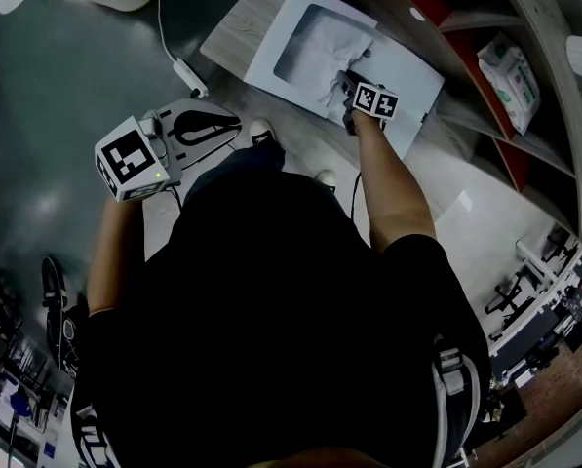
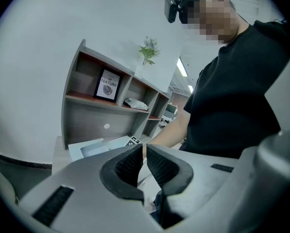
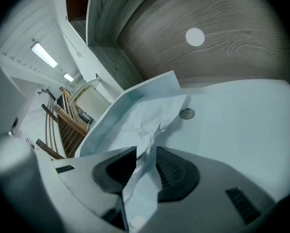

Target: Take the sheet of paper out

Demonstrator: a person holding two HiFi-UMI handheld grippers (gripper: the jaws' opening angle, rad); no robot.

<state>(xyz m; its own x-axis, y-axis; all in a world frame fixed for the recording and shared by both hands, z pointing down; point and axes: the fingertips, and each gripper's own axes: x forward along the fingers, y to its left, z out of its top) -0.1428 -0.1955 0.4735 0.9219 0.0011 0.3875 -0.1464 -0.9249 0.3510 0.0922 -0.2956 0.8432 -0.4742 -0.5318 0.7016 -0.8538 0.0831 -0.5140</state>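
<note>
looking down on a sheet of paper, white, thin and heavily crumpled, lying mostly inside a white pouch and showing through its window. set on the wooden worktop, toward the side by the shelf unit. reaching into the pouch's open mouth with the right gripper, flap thrown back flat on the worktop (snap button bare on it). seen along that gripper: jaws spread wide, with a creased ridge of the sheet standing up between the pads, not squeezed by either. rumpled into soft folds further in, near end drawn out past the pouch's rim. keeping the left gripper off at the worktop's left edge, well apart from the pouch, jaws pressed together at the tips on nothing.
</note>
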